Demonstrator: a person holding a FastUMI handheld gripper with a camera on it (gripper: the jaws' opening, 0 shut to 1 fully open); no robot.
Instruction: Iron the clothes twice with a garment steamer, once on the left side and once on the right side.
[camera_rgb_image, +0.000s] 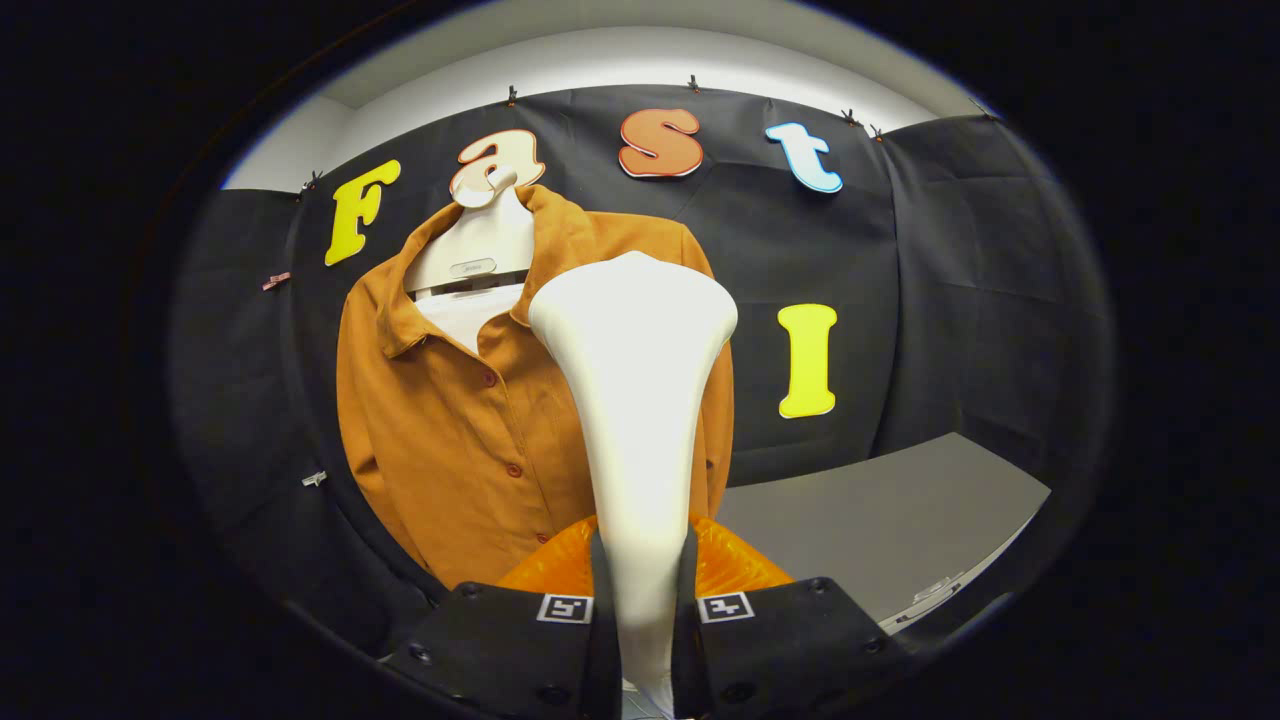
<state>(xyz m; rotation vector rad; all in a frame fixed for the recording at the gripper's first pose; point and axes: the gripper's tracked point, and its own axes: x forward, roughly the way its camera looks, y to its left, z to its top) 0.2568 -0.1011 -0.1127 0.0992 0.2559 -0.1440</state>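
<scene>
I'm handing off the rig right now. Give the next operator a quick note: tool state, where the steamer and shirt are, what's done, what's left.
Tool: shut on the steamer, both fingers pressing its handle, head pointing up.
Shirt: on a hanger against the booth wall, beyond the fingers; the steamer head is in front of its right side as seen here, contact unclear.
Done: steamer picked up and raised to the shirt.
Left: cannot tell which passes are finished; confirm, then complete both sides.

A grey table (880, 510) stands beside the black cloth wall (960, 280), small clips (277, 281) pinning the cloth.
</scene>
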